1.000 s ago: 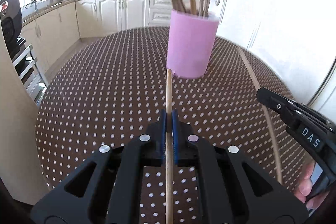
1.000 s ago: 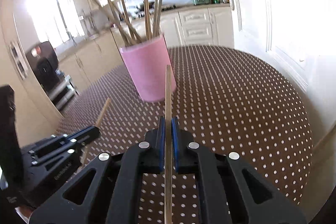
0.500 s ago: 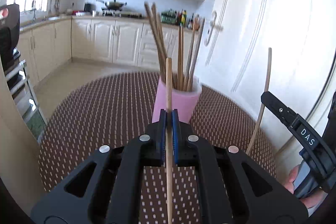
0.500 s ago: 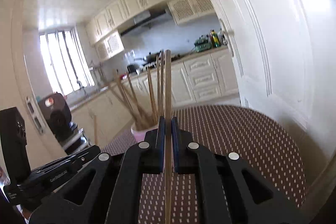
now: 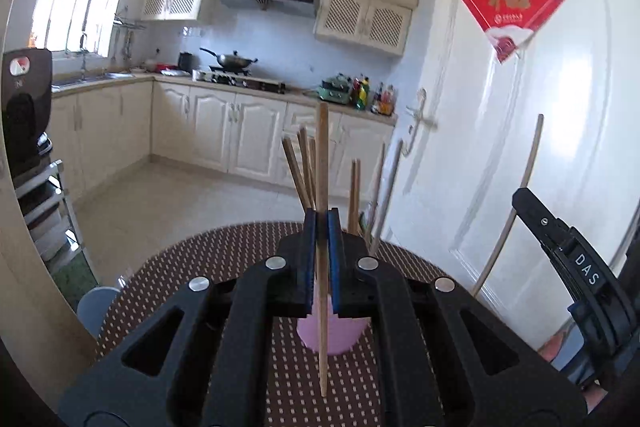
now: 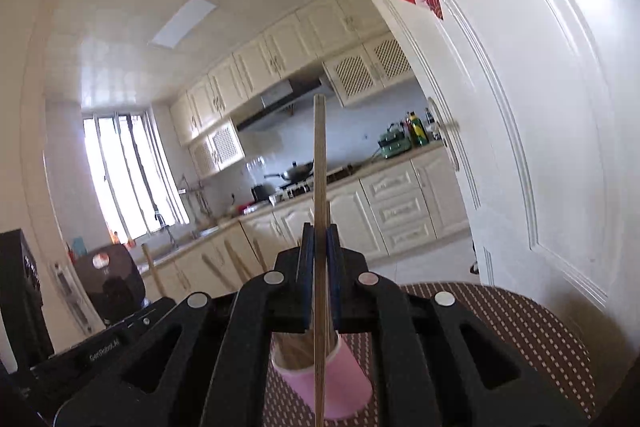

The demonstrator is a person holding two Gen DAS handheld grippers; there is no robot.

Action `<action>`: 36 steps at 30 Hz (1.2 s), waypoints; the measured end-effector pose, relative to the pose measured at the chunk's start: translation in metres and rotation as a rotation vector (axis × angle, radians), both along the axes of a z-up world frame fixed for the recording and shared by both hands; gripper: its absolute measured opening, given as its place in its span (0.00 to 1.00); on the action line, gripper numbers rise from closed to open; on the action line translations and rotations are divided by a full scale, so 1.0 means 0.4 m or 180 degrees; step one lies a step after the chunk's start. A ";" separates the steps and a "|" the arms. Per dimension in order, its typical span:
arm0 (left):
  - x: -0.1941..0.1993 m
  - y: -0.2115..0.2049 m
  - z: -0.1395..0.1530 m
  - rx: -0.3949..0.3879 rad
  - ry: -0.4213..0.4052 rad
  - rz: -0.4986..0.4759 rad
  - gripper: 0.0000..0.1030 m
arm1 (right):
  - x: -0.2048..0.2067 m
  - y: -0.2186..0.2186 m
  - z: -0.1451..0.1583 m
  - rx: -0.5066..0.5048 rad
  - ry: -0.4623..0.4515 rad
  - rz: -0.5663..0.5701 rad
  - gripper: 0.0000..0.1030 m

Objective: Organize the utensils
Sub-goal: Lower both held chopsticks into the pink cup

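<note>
I have a chopstick in each set of tongs. The left tongs (image 5: 321,259) are clamped on a wooden chopstick (image 5: 322,187), pinched between the blue pads partway along its length, so a long stretch stands up ahead of the pads and a shorter tail hangs back toward the camera. The right tongs (image 6: 320,267) are clamped the same way on a second chopstick (image 6: 319,167), which runs straight up the middle of that view. From the left wrist I can also see the right tongs' stick as a pale rod rising against the white door (image 5: 560,107).

The pink cup (image 5: 332,331) stands on the dotted bench (image 5: 192,267), below and just beyond both sets of tongs, already holding a loose bundle of chopsticks (image 5: 298,167) that fan out at different angles. In the right wrist view I look partly down into its open mouth (image 6: 296,351).

These sticks I judge to be light, stiff and smooth, so weight is no concern, but a thin round rod can swivel between flat pads. Gripping near the middle, as I do now, keeps either end from swinging far. The cup looks light as well, and top-heavy with its splayed load; a stick pushed against the rim or the leaning bundle could tip it. I would lower each one tip-first into a gap between the others, and part the pads only once its end is well inside.
</note>
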State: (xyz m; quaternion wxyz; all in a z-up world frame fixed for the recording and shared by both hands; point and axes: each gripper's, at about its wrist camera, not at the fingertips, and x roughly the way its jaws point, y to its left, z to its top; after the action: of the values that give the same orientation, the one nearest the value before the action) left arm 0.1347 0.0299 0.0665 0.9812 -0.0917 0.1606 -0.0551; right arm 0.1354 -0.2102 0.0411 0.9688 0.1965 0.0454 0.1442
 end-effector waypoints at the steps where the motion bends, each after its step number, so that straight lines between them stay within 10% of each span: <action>1: 0.009 -0.006 0.007 0.0013 -0.0021 0.0036 0.06 | 0.011 0.003 0.005 0.0003 -0.0009 0.0053 0.05; 17: 0.094 -0.026 0.102 -0.0073 -0.0265 0.0126 0.06 | 0.054 0.024 0.059 0.0158 -0.0599 0.0016 0.05; 36: 0.219 -0.066 0.029 0.0078 -0.0030 0.0275 0.06 | 0.178 0.045 -0.027 -0.0004 -0.0227 0.0012 0.05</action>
State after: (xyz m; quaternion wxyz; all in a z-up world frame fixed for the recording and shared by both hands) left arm 0.2222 0.0034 0.0782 0.9845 -0.0862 0.1525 -0.0111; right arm 0.2067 -0.1923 0.0304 0.9696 0.1905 0.0112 0.1529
